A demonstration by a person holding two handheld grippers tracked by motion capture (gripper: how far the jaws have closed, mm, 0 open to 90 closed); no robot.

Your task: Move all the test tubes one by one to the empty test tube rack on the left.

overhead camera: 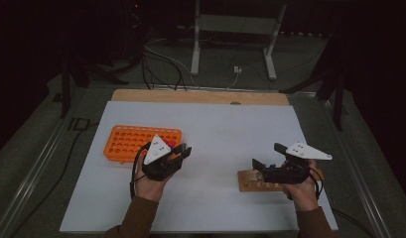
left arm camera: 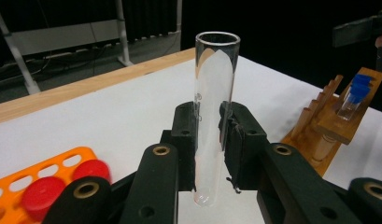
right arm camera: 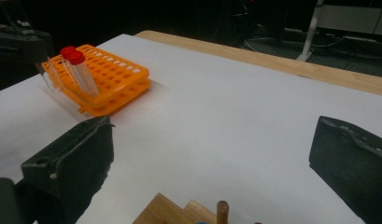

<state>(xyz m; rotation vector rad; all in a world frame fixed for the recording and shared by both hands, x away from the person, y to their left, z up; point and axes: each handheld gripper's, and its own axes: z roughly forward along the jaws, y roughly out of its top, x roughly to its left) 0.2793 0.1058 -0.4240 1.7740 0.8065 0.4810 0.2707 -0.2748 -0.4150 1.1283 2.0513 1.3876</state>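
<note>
— So what is the left gripper (left arm camera: 211,154) holding?
— An uncapped clear test tube (left arm camera: 215,112), clamped upright between its pads above the white table (left arm camera: 132,116), just beside the orange rack (overhead camera: 141,141) with its red-capped tubes (right arm camera: 79,70).
— And the right gripper (right arm camera: 212,154)?
— Jaws wide apart, nothing between them, over the wooden rack (overhead camera: 257,181).
— Any writing?
— None I can read; no labels legible.

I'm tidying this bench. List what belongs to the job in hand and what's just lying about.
In use: clear test tube, clamped in left gripper; orange rack; wooden rack; open right gripper.
Lying about: floor cables; metal stand.
</note>
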